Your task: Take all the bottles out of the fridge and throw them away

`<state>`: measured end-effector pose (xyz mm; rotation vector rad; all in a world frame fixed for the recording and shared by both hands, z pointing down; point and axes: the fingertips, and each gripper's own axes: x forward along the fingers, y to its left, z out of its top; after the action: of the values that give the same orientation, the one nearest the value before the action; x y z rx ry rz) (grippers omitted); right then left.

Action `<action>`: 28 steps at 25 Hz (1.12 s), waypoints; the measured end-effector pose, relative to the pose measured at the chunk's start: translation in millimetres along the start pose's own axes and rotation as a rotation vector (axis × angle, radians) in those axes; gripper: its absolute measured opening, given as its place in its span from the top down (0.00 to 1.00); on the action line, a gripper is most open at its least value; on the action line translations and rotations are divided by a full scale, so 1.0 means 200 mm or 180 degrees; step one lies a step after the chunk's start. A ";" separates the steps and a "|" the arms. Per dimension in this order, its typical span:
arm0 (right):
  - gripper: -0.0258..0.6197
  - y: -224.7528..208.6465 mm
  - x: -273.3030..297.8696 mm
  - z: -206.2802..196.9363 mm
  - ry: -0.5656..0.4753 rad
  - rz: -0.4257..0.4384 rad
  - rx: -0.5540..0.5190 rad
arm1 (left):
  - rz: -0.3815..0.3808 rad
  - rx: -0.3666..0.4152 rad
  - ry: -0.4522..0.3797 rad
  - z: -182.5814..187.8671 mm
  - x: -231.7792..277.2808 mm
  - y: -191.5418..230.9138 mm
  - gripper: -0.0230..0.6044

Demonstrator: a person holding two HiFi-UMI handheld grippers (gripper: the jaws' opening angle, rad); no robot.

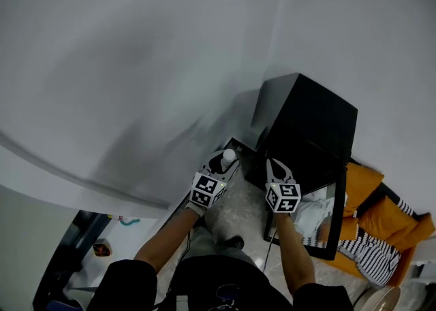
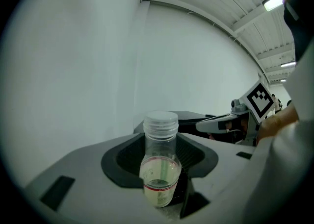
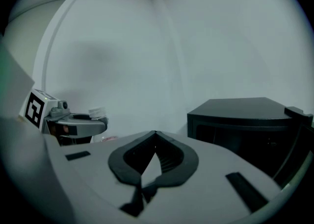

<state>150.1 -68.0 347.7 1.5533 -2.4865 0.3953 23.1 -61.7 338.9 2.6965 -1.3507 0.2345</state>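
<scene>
Left hand-held gripper (image 1: 219,161): pinching a clear bottle (image 2: 159,171) low on its body. The bottle stands upright, white cap on and a little pale liquid in the bottom, presumably so nothing spills on the way to disposal. It is out of the fridge (image 1: 310,122), held in the air to the left of it near the wall.

Right hand-held gripper (image 3: 155,137): jaws pressed together with nothing between them, carried level beside the left one. It has no job in this step.

The fridge door (image 1: 335,221) appears to stand open, which suits a return trip. No bin is identified with certainty.
</scene>
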 end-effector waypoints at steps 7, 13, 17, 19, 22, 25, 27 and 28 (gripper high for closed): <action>0.95 0.09 0.13 0.07 0.0005 -0.0046 -0.0051 | -0.0091 0.0001 -0.0027 0.02 0.00 0.15 0.66; 0.95 0.14 0.27 0.14 0.0020 -0.0116 -0.0062 | -0.0211 -0.0021 -0.0012 0.03 0.07 0.29 0.66; 0.95 0.19 0.35 0.18 0.0010 -0.0173 -0.0045 | -0.0326 -0.0003 0.0004 0.05 0.08 0.36 0.66; 0.95 0.21 0.39 0.18 0.0019 -0.0208 -0.0045 | -0.0375 0.0004 0.0002 0.04 0.10 0.40 0.66; 0.95 0.22 0.47 0.18 0.0038 -0.0269 -0.0036 | -0.0419 -0.0018 -0.0009 0.03 0.14 0.48 0.66; 0.95 0.24 0.53 0.17 0.0066 -0.0315 -0.0024 | -0.0442 -0.0063 -0.0023 0.01 0.16 0.56 0.66; 0.95 0.26 0.56 0.15 0.0082 -0.0322 -0.0022 | -0.0453 -0.0075 -0.0020 0.00 0.16 0.59 0.66; 0.95 0.26 0.58 0.15 0.0085 -0.0321 -0.0018 | -0.0455 -0.0075 -0.0009 -0.01 0.17 0.61 0.66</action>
<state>51.5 -155.0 347.4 1.6519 -2.3755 0.3904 -55.7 -160.2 351.3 2.7587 -1.1469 0.1998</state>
